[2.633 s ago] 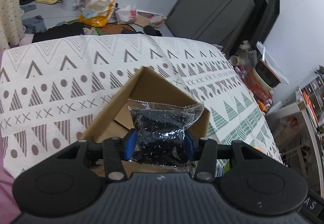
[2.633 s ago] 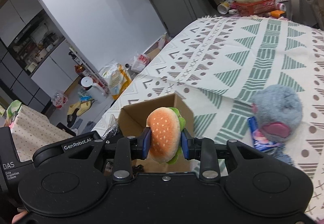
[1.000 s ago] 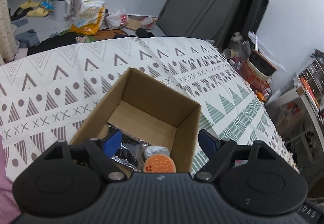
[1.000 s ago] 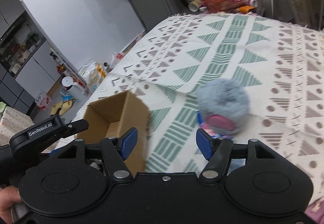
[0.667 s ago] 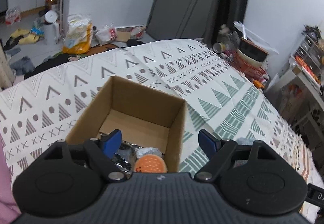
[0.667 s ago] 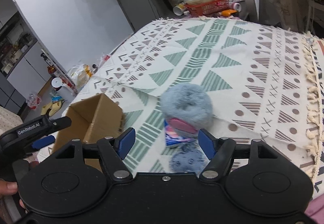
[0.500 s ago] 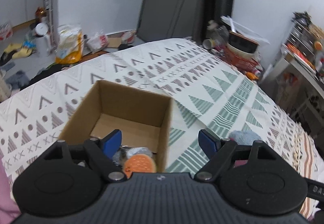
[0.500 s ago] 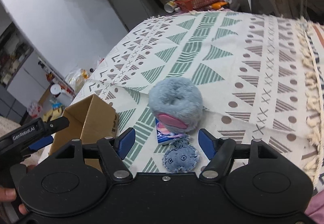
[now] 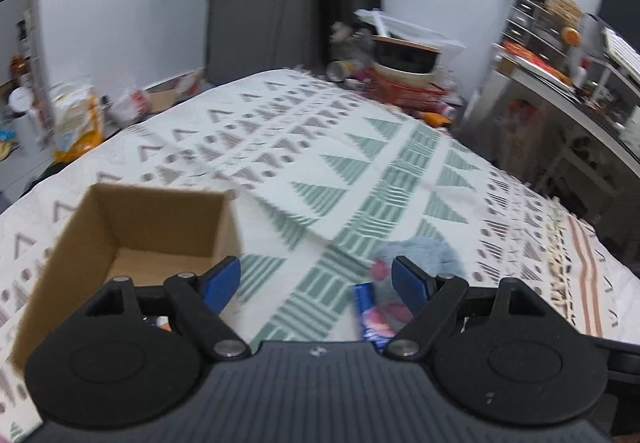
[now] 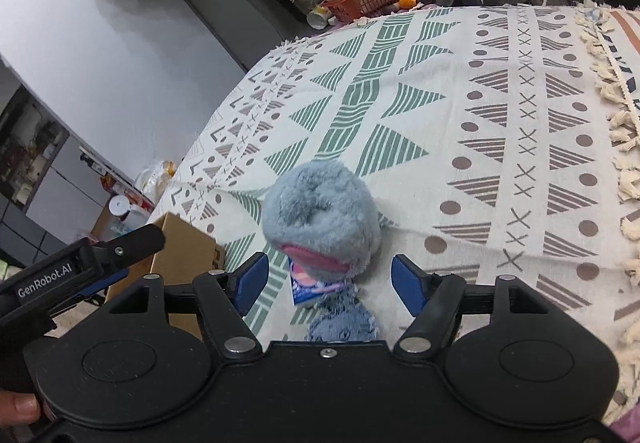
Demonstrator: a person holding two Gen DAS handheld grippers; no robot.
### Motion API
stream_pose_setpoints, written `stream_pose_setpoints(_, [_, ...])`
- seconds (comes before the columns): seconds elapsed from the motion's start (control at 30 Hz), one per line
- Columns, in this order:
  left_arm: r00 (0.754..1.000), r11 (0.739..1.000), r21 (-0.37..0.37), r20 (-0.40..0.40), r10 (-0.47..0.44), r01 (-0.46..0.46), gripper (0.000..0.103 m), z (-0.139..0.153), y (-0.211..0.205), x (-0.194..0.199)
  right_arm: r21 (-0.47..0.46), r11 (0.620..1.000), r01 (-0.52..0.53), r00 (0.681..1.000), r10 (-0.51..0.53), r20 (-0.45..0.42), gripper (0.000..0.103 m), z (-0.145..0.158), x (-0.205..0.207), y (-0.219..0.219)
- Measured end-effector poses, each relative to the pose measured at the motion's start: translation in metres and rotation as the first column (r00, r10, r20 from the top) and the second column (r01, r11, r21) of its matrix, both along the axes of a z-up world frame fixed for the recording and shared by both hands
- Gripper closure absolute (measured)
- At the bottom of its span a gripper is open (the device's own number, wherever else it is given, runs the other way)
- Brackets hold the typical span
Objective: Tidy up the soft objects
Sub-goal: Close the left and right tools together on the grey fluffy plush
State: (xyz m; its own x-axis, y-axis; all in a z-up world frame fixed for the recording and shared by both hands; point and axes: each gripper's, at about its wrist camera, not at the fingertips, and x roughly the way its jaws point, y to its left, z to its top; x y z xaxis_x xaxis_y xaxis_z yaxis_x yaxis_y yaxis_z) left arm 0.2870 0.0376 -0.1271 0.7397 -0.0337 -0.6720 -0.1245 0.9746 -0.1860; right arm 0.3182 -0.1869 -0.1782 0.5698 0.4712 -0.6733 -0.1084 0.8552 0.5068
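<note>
- Right gripper [image 10: 326, 281]: jaws stand apart with nothing clamped; the fluffy blue-grey plush [image 10: 320, 219] sits just ahead of the gap, toward 12 o'clock, and neither pad touches it
- A small blue packet [image 10: 306, 289] lies partly under the plush at its 6 o'clock edge, and a flat blue fabric piece [image 10: 340, 323] lies nearer the gripper still; all three rest on the patterned blanket [image 10: 500, 123]
- Left gripper [image 9: 316, 281]: jaws likewise apart and empty, pointing at bare blanket between the cardboard box [image 9: 160, 219] at 10 o'clock and the plush [image 9: 420, 255] at 2 o'clock
- Judgement: the step in hand is the right gripper's approach to the plush
- To do it well, the pads should straddle the round body at its widest part, above the pink seam, so that the packet beneath is not pinched along with it
- The pile compresses readily; a firm, deep closure is advisable before lifting
- The box stands open-topped at about 9 o'clock of the plush in the right wrist view, partly behind the left gripper, and awaits the load
- The left wrist view is blurred; the box contents cannot be confirmed
</note>
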Motion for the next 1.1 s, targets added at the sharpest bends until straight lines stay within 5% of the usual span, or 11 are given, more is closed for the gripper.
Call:
stream_pose_setpoints(0.17, [0.998, 0.995, 0.066, 0.008, -0.07, 0.07, 0.022, -0.005, -0.025, 0.019, 0.053, 0.998, 0.032, 0.999, -0.03, -0.032, 0.047, -0.012, 0.011, -0.01])
stream_pose_setpoints(0.67, [0.984, 0.983, 0.043, -0.014, -0.179, 0.18, 0.027, -0.031, -0.059, 0.058, 0.242, 0.959, 0.146, 0.986, -0.122, -0.113, 0.056, -0.049, 0.044, -0.035])
stream_pose_setpoints(0.87, [0.982, 0.983, -0.036, -0.052, -0.183, 0.181, 0.037, -0.052, -0.061, 0.063, 0.262, 0.952, 0.157, 0.983, -0.126, -0.13, 0.056, -0.062, 0.05, -0.035])
stream_pose_setpoints(1.0, [0.98, 0.983, -0.084, -0.093, -0.173, 0.166, 0.059, -0.067, -0.059, 0.065, 0.278, 0.949, 0.147, 0.985, -0.115, -0.128, 0.056, -0.064, 0.051, -0.034])
stream_pose_setpoints(1.1, [0.983, 0.981, -0.13, -0.095, -0.158, 0.146, 0.063, -0.07, -0.053, 0.064, 0.275, 0.952, 0.132, 0.988, -0.103, -0.117, 0.056, -0.064, 0.051, -0.031])
